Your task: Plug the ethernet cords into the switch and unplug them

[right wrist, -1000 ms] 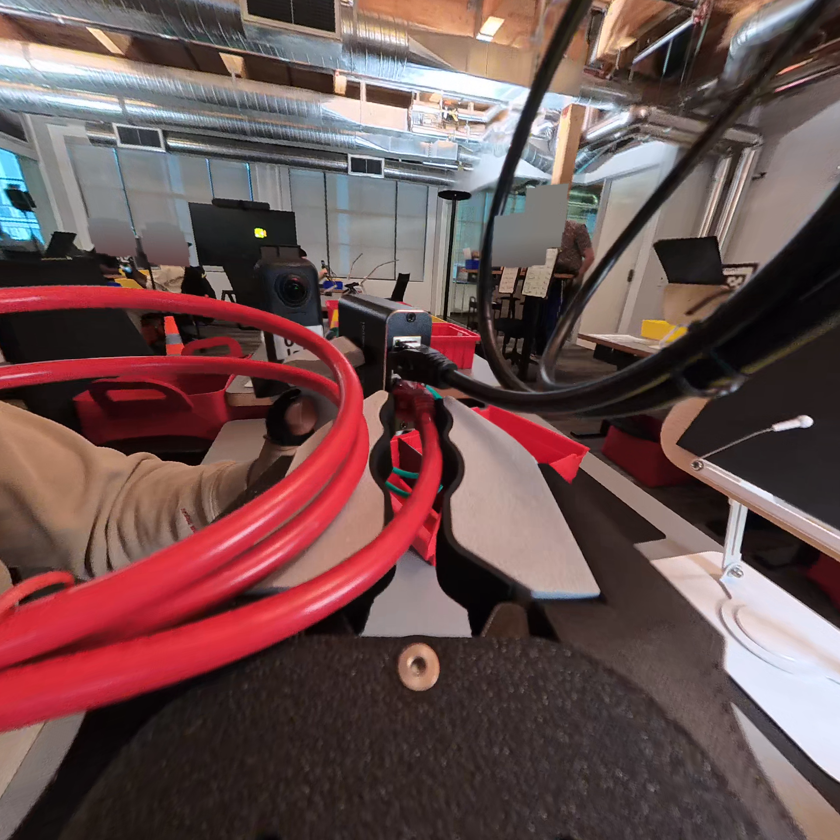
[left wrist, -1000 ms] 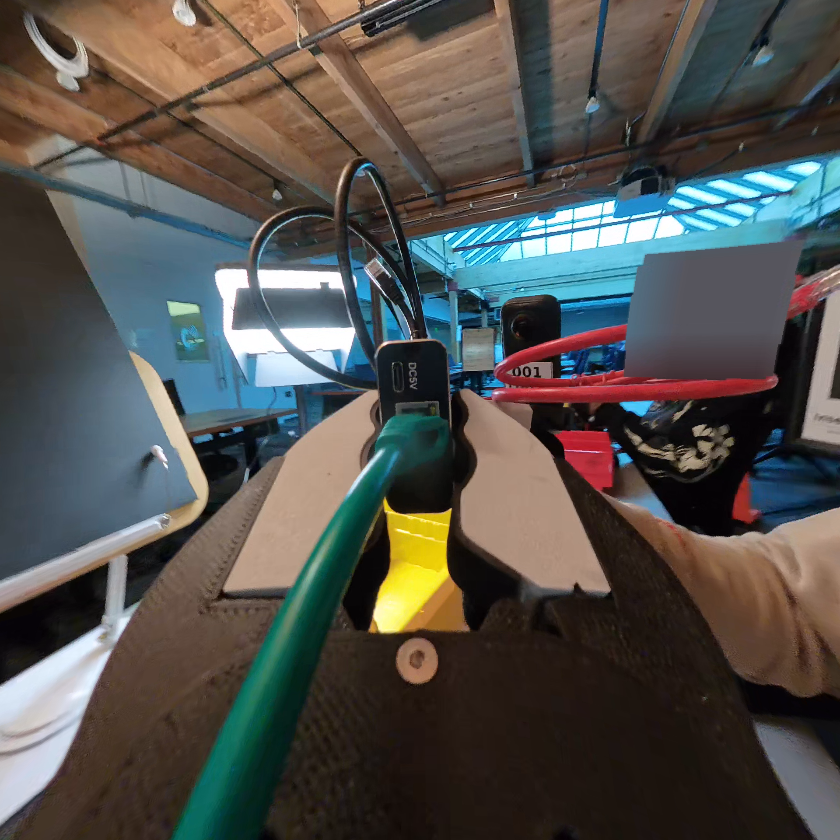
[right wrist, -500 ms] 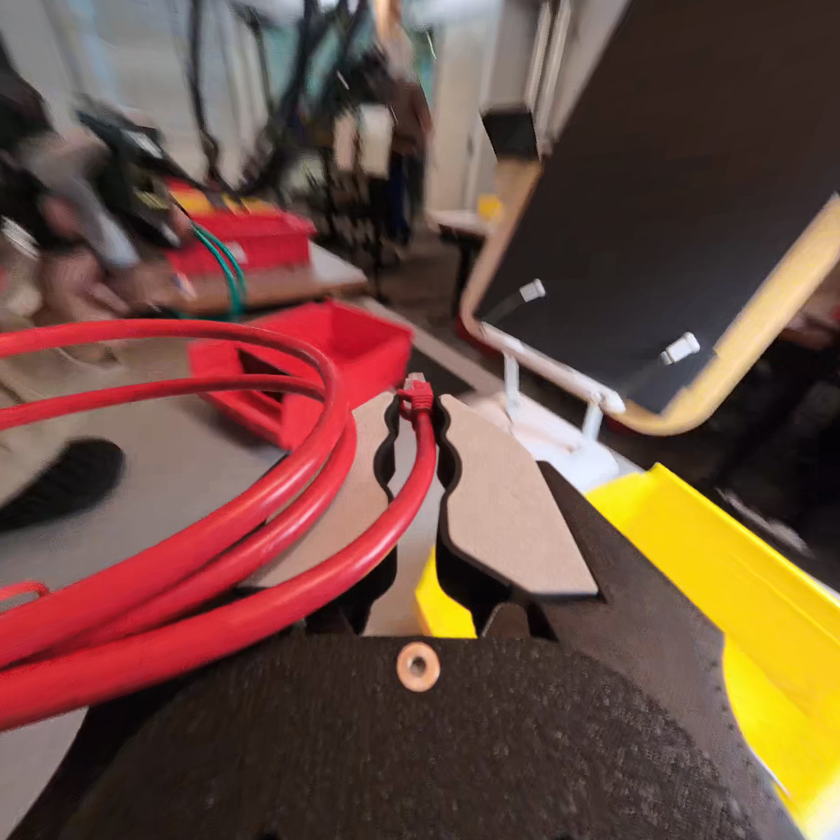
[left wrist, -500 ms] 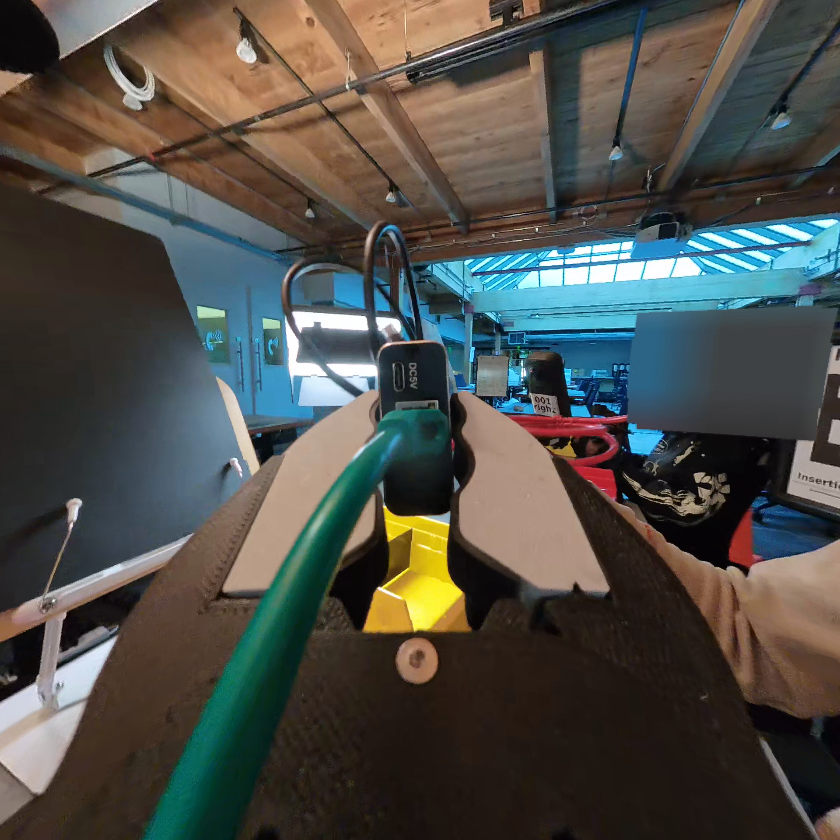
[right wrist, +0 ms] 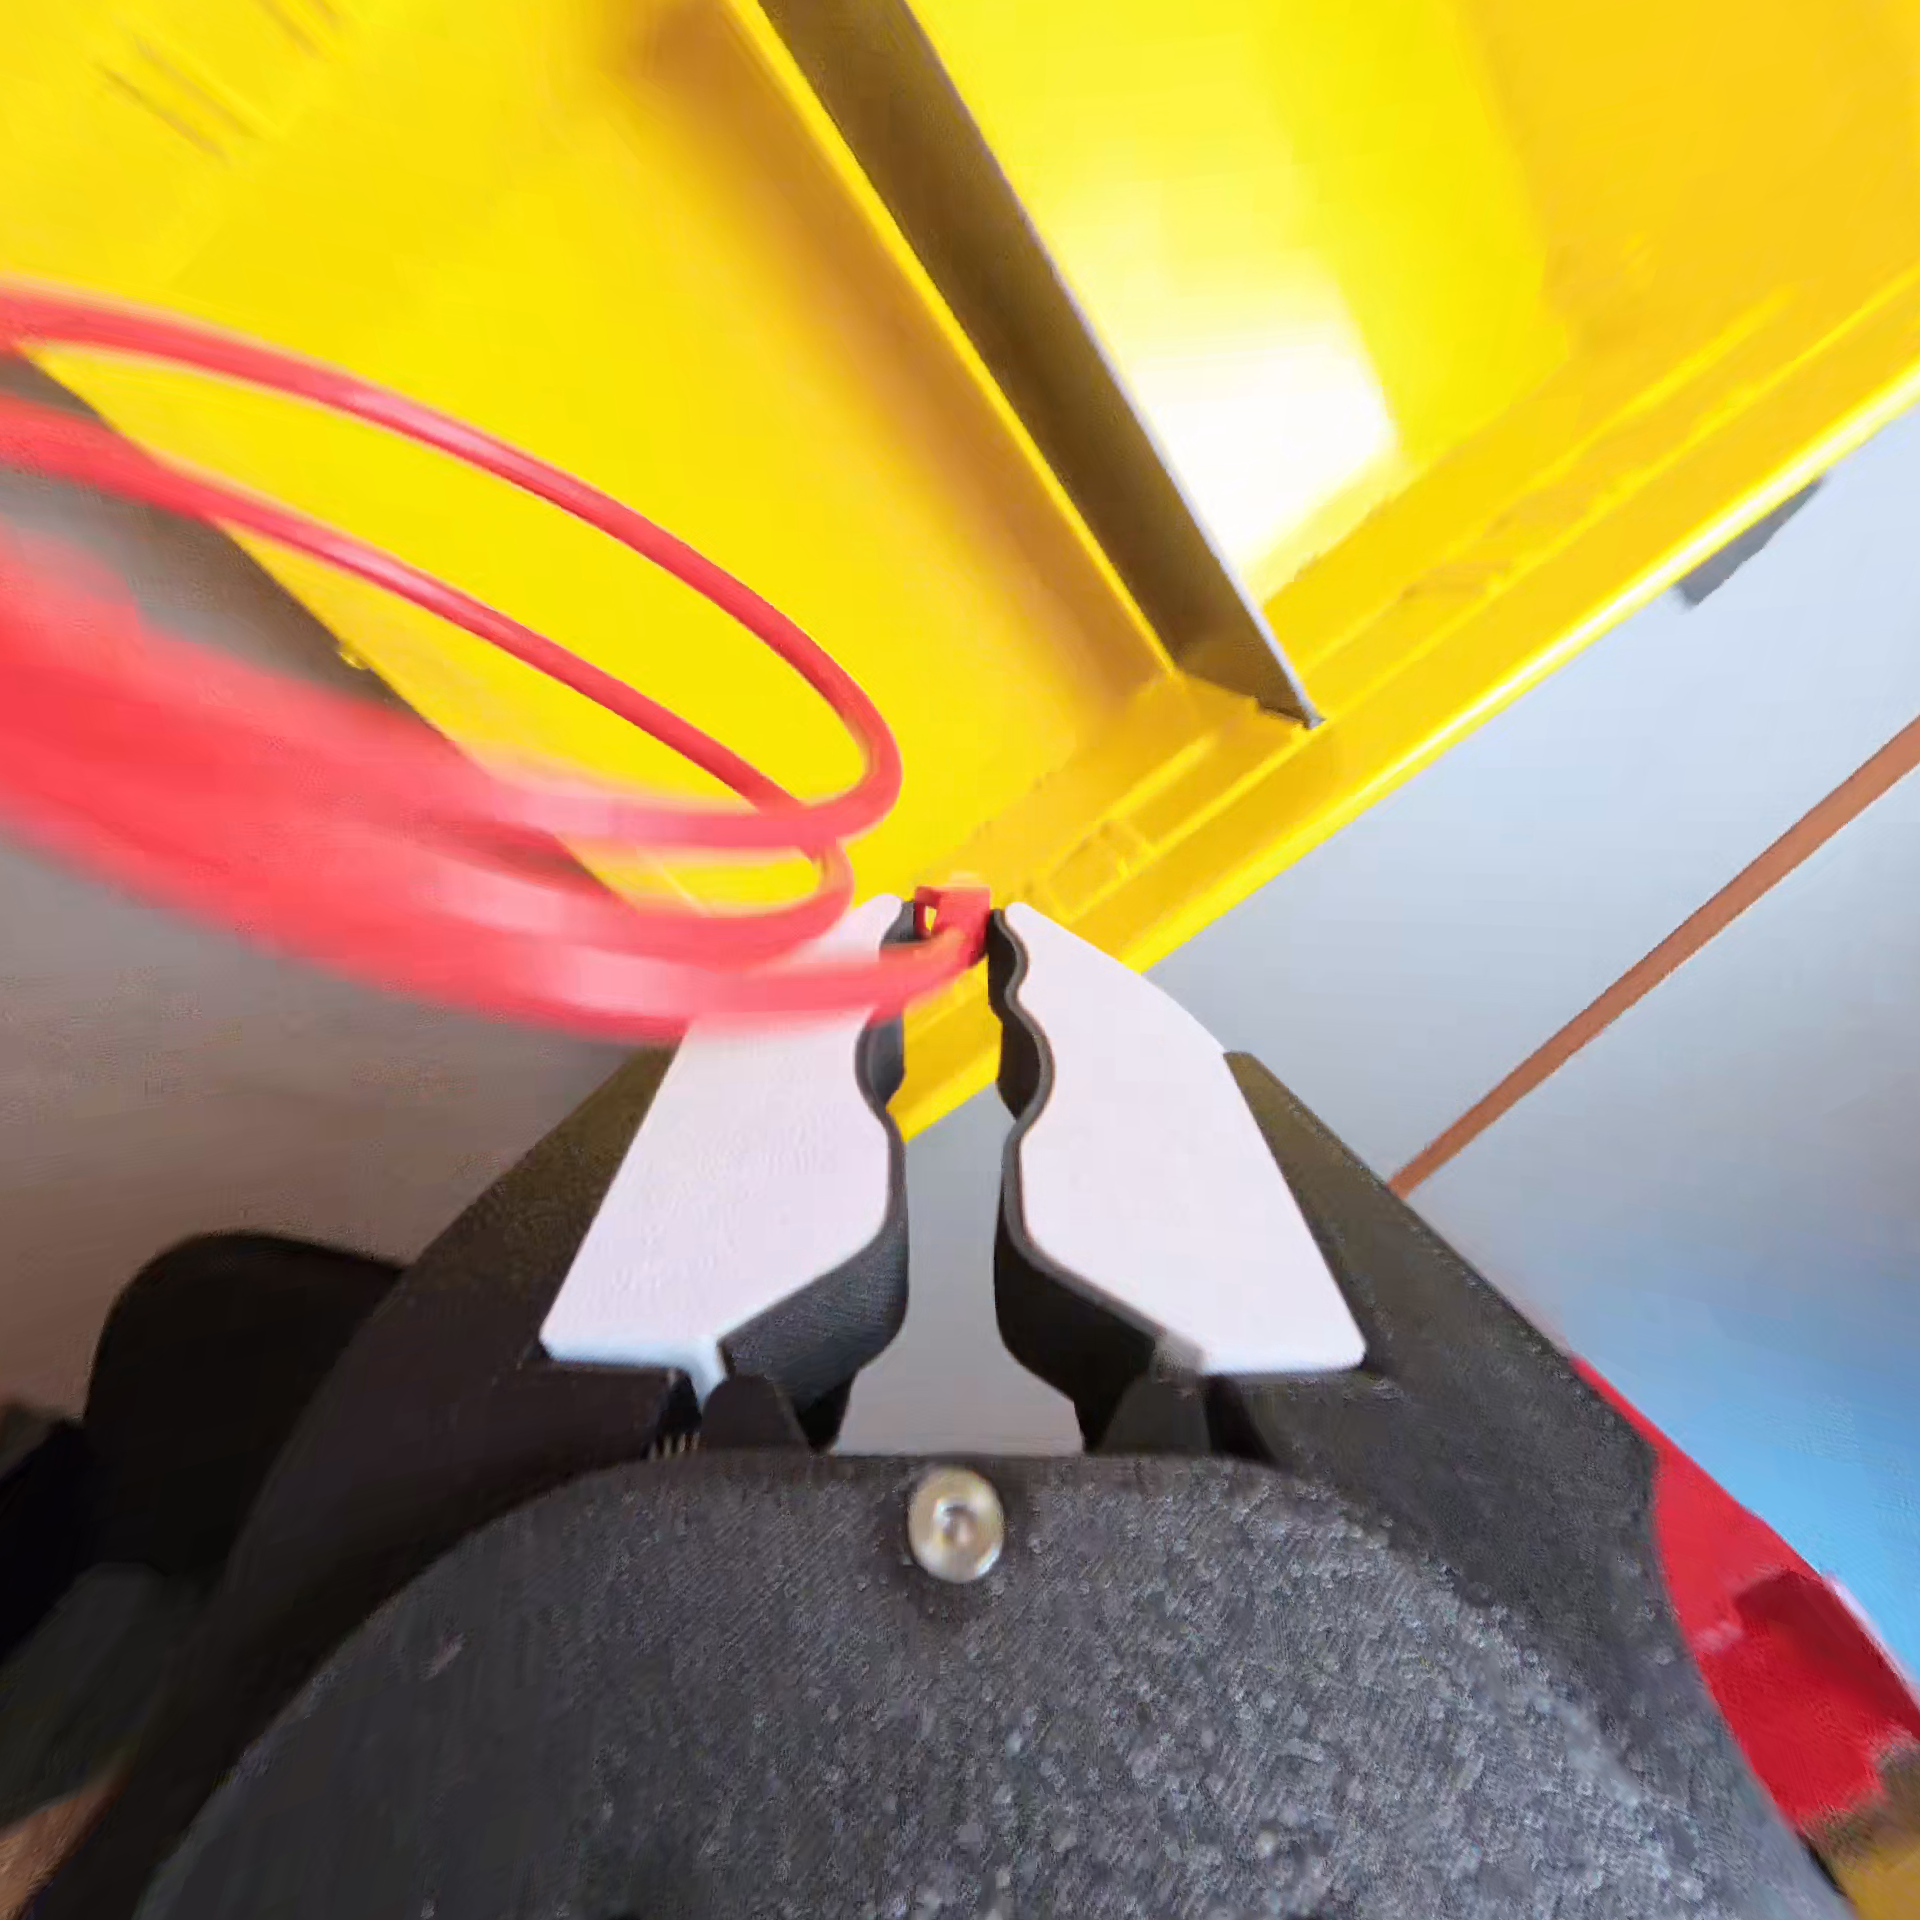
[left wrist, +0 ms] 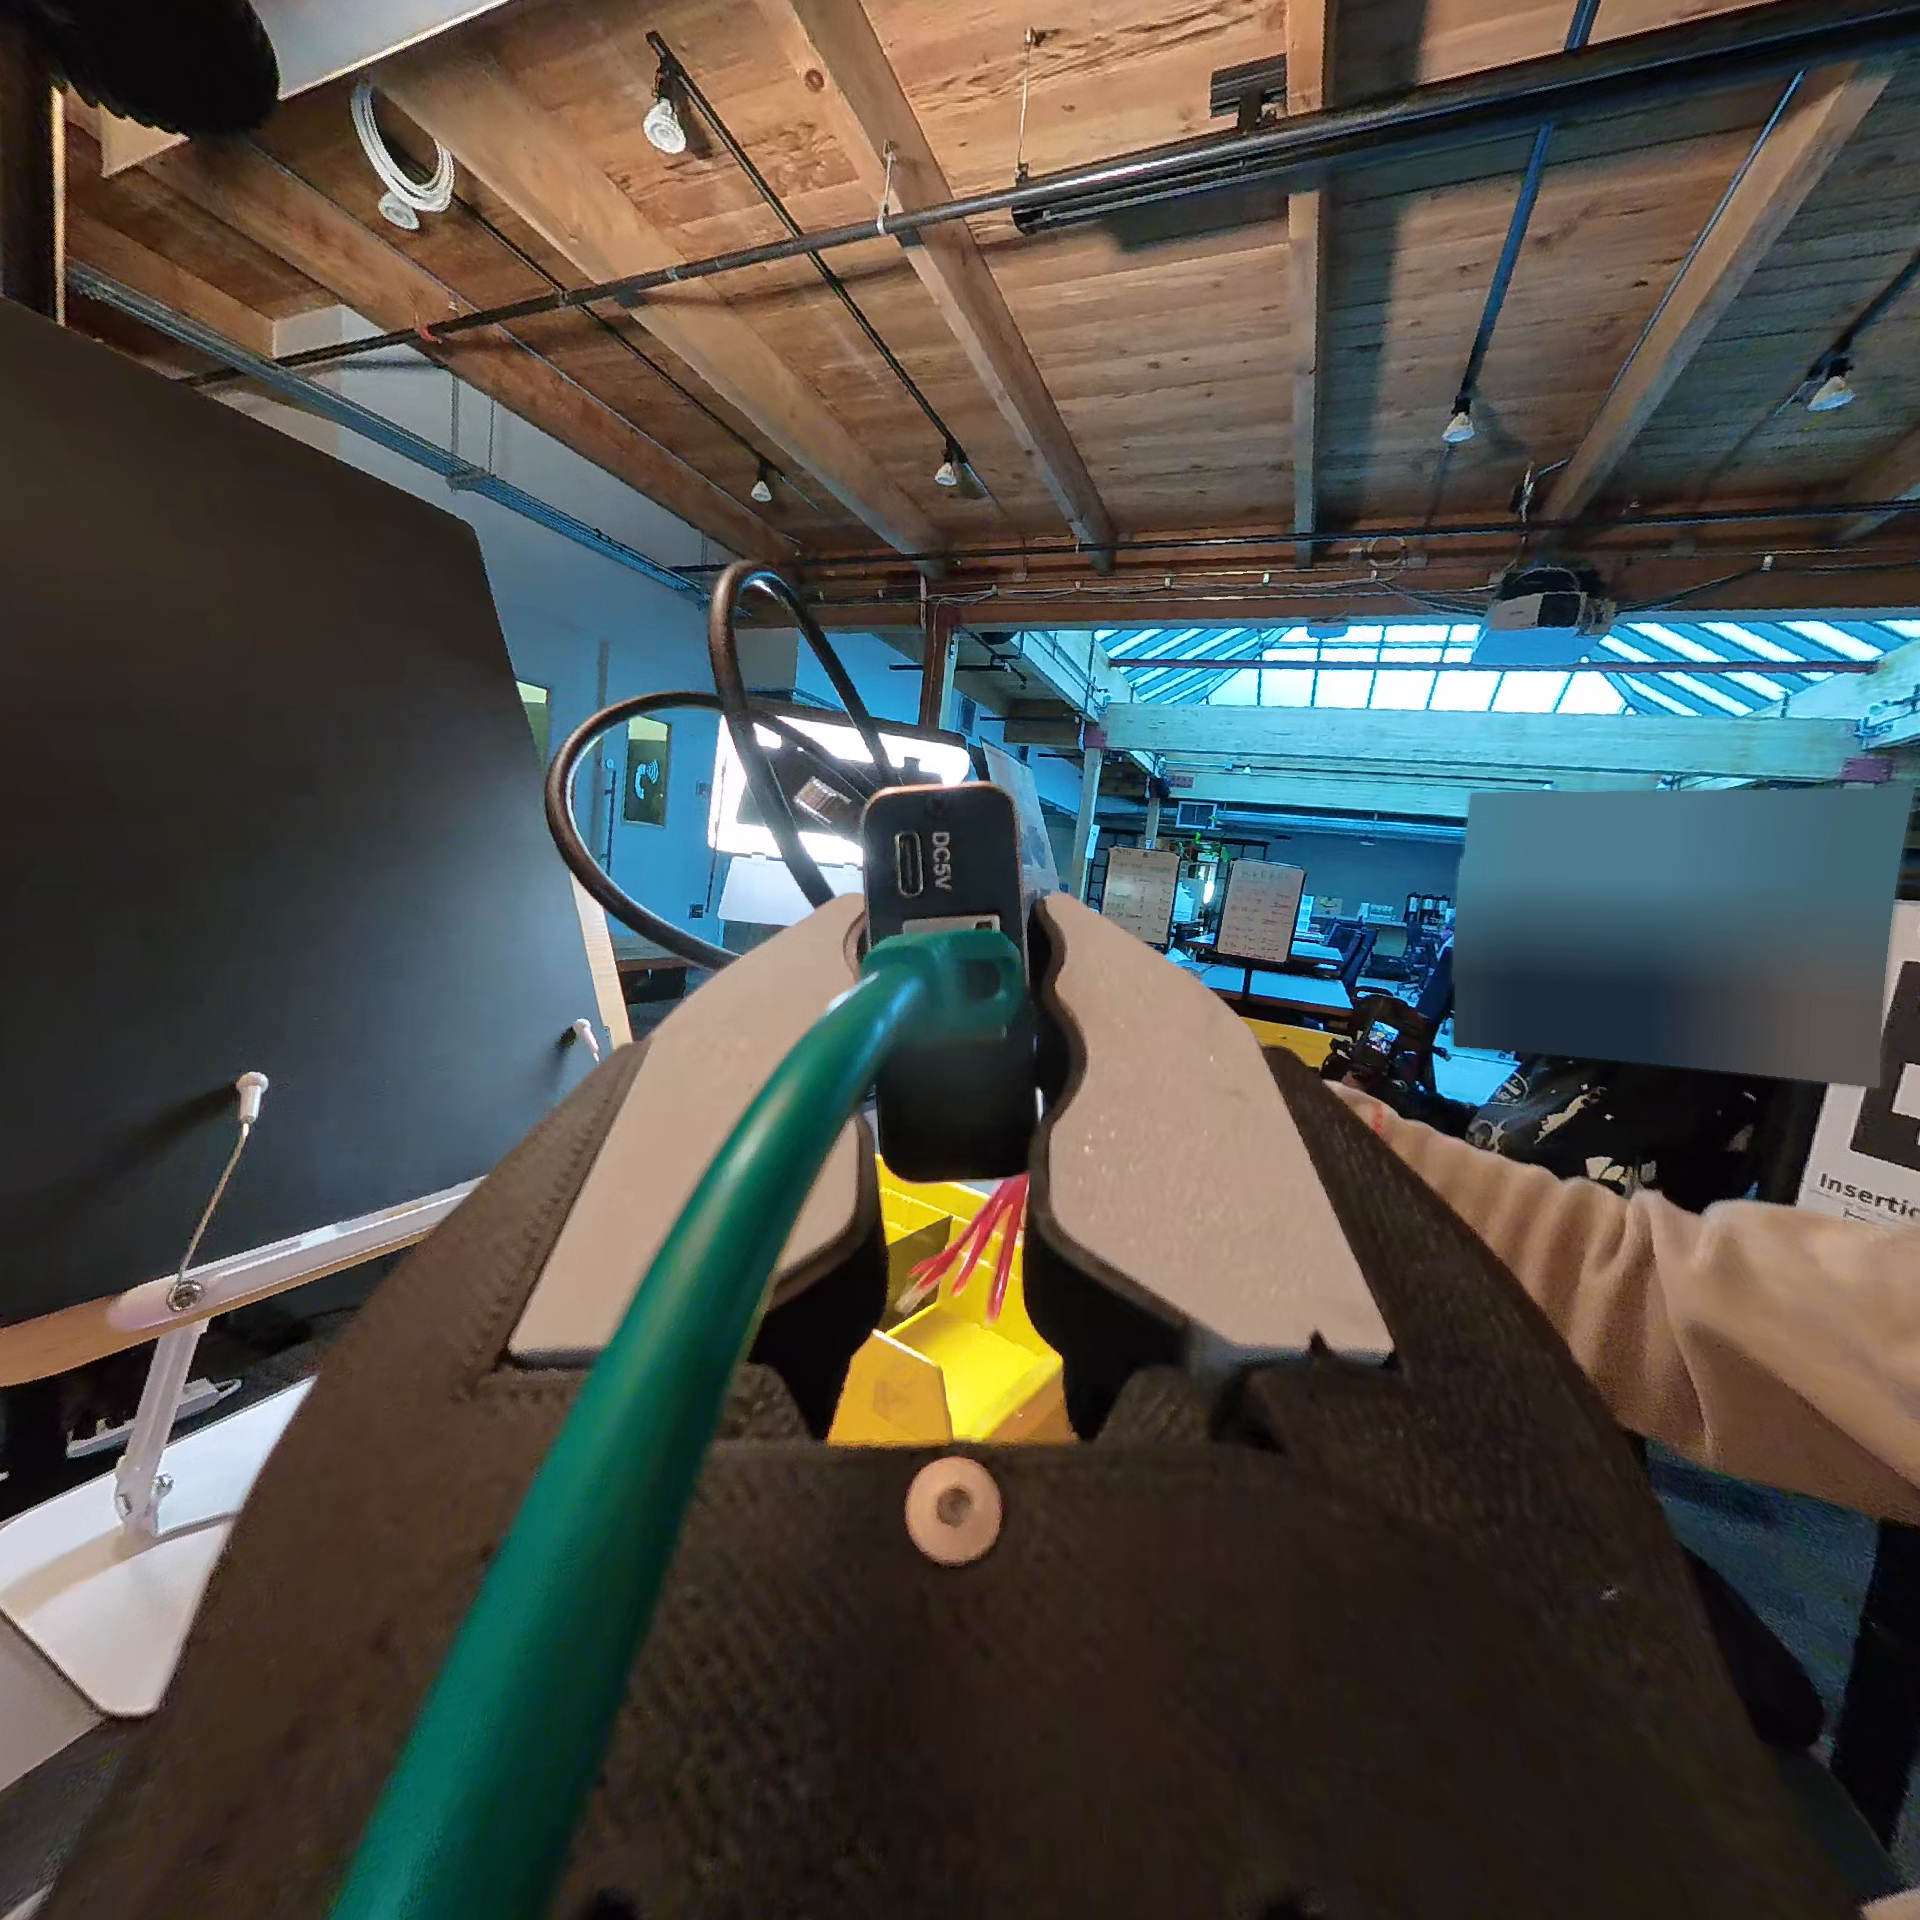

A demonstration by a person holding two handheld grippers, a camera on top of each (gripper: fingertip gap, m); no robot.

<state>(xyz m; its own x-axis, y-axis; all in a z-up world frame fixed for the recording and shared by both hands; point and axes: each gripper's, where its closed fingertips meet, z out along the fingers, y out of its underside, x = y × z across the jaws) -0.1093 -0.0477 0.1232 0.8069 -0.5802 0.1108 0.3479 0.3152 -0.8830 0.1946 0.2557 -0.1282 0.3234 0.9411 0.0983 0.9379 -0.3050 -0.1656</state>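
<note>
My left gripper (left wrist: 945, 935) is shut on the small black switch (left wrist: 943, 987) and holds it up in the air. A green ethernet cord (left wrist: 727, 1299) is plugged into the switch's near face and runs back over the gripper. A black cord (left wrist: 644, 831) loops out behind the switch. My right gripper (right wrist: 948, 914) is shut on the plug of the red ethernet cord (right wrist: 951, 916). The cord's coils (right wrist: 520, 727) hang to the left over a yellow bin (right wrist: 727, 312). The red cord also shows below the switch in the left wrist view (left wrist: 977, 1236).
The yellow bin has a dark divider (right wrist: 1039, 364) and shows below my left gripper too (left wrist: 935, 1361). A black panel on a white stand (left wrist: 239, 831) is at the left. A person's sleeve (left wrist: 1662, 1299) reaches in at the right. A red bin (right wrist: 1787, 1662) lies at the lower right. One gripper's finger ends stand about 50 cm off the other's.
The red cord's plug has come out of the switch. My right gripper has swung down with it to the yellow bin. My left gripper still holds the switch, shifted slightly.
</note>
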